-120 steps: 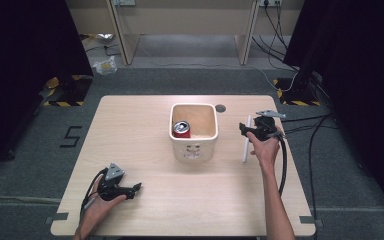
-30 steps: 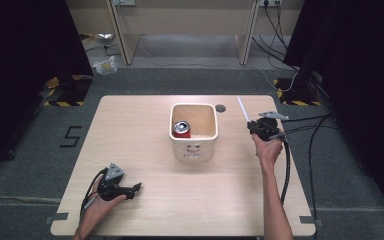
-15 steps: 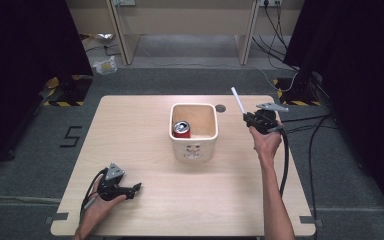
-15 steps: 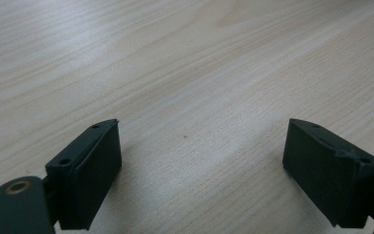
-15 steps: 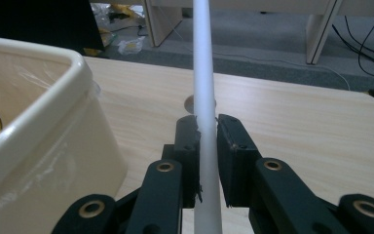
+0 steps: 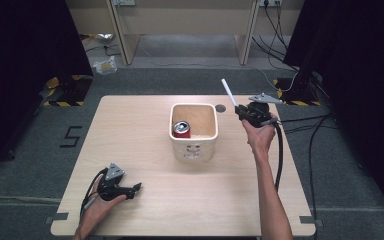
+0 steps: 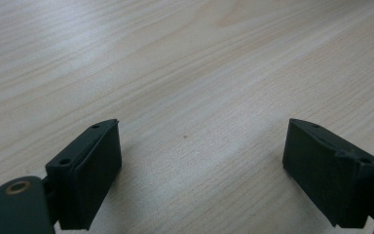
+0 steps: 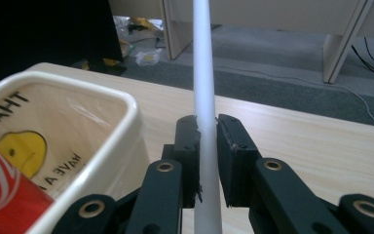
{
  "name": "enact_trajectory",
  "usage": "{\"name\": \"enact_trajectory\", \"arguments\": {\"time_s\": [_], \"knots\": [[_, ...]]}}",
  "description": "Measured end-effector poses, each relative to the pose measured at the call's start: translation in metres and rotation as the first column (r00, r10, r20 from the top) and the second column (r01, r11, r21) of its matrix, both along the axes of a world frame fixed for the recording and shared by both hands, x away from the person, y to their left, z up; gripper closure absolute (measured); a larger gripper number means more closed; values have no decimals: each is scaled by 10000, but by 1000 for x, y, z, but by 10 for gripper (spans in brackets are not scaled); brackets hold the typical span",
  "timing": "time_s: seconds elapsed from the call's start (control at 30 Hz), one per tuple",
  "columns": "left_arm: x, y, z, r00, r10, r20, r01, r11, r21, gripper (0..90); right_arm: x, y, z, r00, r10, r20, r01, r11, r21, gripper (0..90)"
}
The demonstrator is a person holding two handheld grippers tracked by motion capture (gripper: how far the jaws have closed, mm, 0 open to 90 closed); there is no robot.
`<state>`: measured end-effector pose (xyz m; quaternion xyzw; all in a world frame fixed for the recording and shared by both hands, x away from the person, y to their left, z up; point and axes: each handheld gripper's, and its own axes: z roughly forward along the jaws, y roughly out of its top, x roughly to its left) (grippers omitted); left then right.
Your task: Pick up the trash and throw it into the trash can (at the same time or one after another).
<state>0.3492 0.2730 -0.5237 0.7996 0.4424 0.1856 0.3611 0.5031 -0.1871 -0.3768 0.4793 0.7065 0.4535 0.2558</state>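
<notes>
My right gripper [image 6: 240,111] is lifted just right of the cream square tub [image 6: 213,134] and is shut on a thin white straw [image 6: 228,92] that slants up and to the left. In the right gripper view the straw [image 8: 203,87] runs straight up between the jaws, with the tub [image 8: 97,161] at lower left. A red soda can [image 6: 182,129] stands inside the tub; its red side [image 8: 0,195] shows close up. My left gripper [image 6: 136,188] rests at the table's near left, jaws wide apart over bare wood [image 7: 195,117], my left gripper [image 7: 202,161] holding nothing.
A small dark round hole [image 6: 220,108] sits in the wooden table [image 6: 145,210] behind the tub. Cables trail off the right edge onto the grey carpet. Desk legs and dark partitions stand beyond the far edge.
My right gripper has risen from the table and moved left toward the tub, carrying the straw, which has tipped from lying low to pointing up-left. The left gripper has stayed still.
</notes>
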Motion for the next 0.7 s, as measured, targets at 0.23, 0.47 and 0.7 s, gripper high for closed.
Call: {"name": "enact_trajectory", "arguments": {"time_s": [0.23,0.47,0.7], "knots": [[0,0,0,10000,-14,-6,14,10000,21,132,1,15,13,9994,322,142,-324,9994,114,794],[0,0,0,10000,-6,-10,6,10000,2,132,3,34,23,9965,783,295,-788,9967,167,794],[0,0,0,10000,-4,-21,4,10000,-2,132,6,61,28,9903,1352,319,-1357,9906,160,793]]}}
